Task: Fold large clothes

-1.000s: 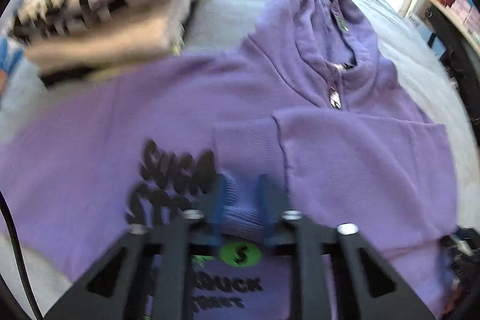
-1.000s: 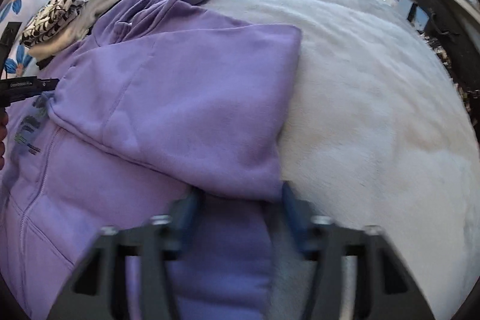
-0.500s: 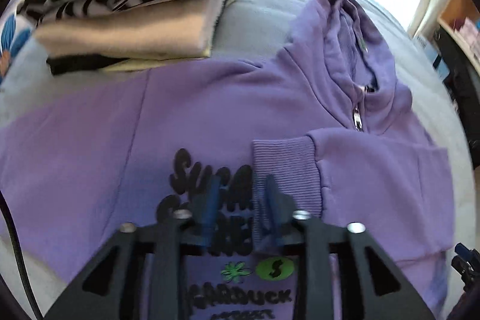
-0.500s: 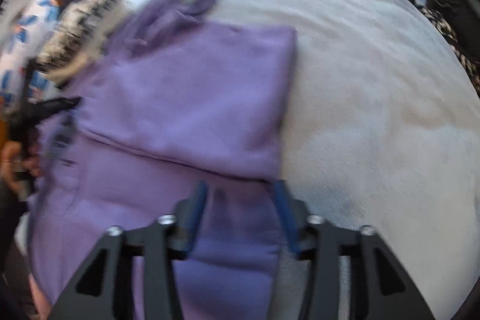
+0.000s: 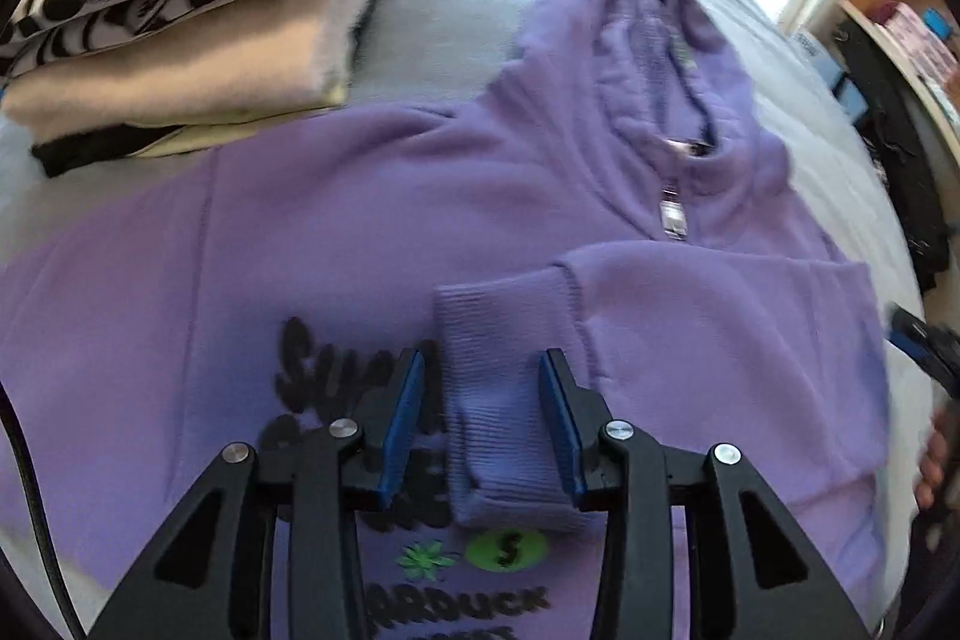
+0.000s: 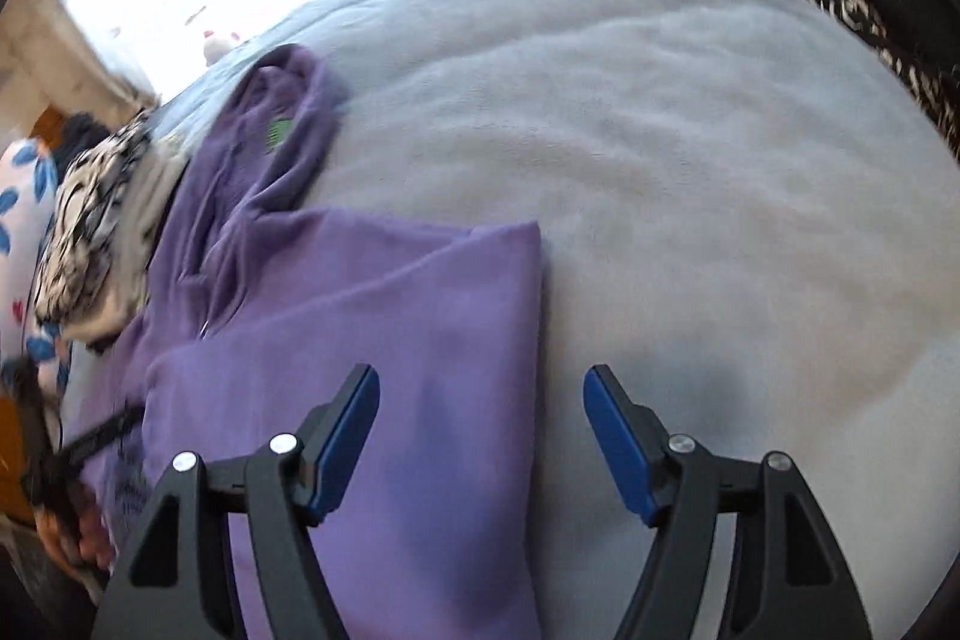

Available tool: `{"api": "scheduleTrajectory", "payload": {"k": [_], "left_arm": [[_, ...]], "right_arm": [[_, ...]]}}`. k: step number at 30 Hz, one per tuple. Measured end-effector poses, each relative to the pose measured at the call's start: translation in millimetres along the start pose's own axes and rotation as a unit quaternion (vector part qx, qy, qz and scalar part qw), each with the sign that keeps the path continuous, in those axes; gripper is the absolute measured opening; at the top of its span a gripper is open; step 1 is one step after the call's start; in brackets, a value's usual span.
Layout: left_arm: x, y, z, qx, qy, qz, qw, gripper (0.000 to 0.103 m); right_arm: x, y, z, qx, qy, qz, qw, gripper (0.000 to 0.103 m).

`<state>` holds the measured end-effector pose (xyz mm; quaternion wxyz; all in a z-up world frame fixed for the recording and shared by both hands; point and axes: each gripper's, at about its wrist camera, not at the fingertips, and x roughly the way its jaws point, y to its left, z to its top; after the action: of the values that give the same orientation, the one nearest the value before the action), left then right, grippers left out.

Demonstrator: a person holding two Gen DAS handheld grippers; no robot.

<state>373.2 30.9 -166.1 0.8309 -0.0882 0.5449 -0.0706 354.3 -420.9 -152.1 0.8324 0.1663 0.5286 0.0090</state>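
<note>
The hoodie point(image 5: 420, 220) lies face-up on the bed point(image 6: 720, 160), its right sleeve folded across the chest so the cuff point(image 5: 498, 388) rests on the print. The left gripper point(image 5: 483, 412) has just opened; its jaws straddle the cuff without pinching it. The right gripper point(image 6: 480, 436) has just been opening wider and stands empty over the sleeve's fold edge.

Risk, as I judge it: lifting the left gripper carelessly could snag the ribbed cuff and drag the sleeve back off the chest.

The stack point(image 5: 198, 10) of folded clothes crowds the hoodie's shoulder at 10 o'clock in the left view. From 12 to 4 o'clock in the right view the bed lies bare, good room for moving.
</note>
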Motion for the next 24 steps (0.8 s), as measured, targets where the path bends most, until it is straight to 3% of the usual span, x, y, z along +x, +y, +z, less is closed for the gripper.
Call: {"api": "scheduleTrajectory", "payload": {"k": [5, 7, 9, 12, 16, 18, 20, 21, 23, 24], "left_arm": [[5, -12, -2, 0.036, 0.005, 0.004, 0.9993, 0.037], [9, -12, -2, 0.034, 0.006, 0.005, 0.9994, 0.036], [10, -14, -1, 0.041, -0.004, -0.002, 0.9991, 0.009], [7, -26, 3, 0.051, -0.028, 0.022, 0.9981, 0.005], [4, -40, 6, 0.066, -0.078, 0.060, 0.9930, 0.005], [19, -40, 6, 0.067, -0.061, 0.077, 0.9929, 0.005], [25, -42, 3, 0.075, -0.061, 0.092, 0.9911, 0.009], [23, -44, 2, 0.080, -0.065, 0.098, 0.9898, 0.010], [13, -47, 1, 0.084, -0.066, 0.124, 0.9864, 0.027], [9, -46, 1, 0.084, -0.068, 0.127, 0.9860, 0.028]], "right_arm": [[30, 1, 6, 0.009, 0.022, 0.005, 1.000, 0.068], [38, 2, 5, 0.006, 0.024, 0.008, 1.000, 0.045], [38, 3, 1, 0.006, 0.013, 0.020, 1.000, 0.030], [28, 11, -3, -0.016, -0.015, 0.006, 1.000, 0.017], [9, 7, -7, -0.006, -0.074, -0.002, 0.997, 0.016], [29, 1, -10, 0.005, -0.040, -0.022, 0.999, 0.019], [32, -1, -11, 0.016, -0.036, -0.033, 0.999, 0.027], [27, 1, -10, 0.017, -0.035, -0.043, 0.998, 0.036], [15, 8, -9, 0.008, -0.032, -0.070, 0.997, 0.042], [8, 13, -11, -0.003, -0.038, -0.077, 0.996, 0.042]]}}
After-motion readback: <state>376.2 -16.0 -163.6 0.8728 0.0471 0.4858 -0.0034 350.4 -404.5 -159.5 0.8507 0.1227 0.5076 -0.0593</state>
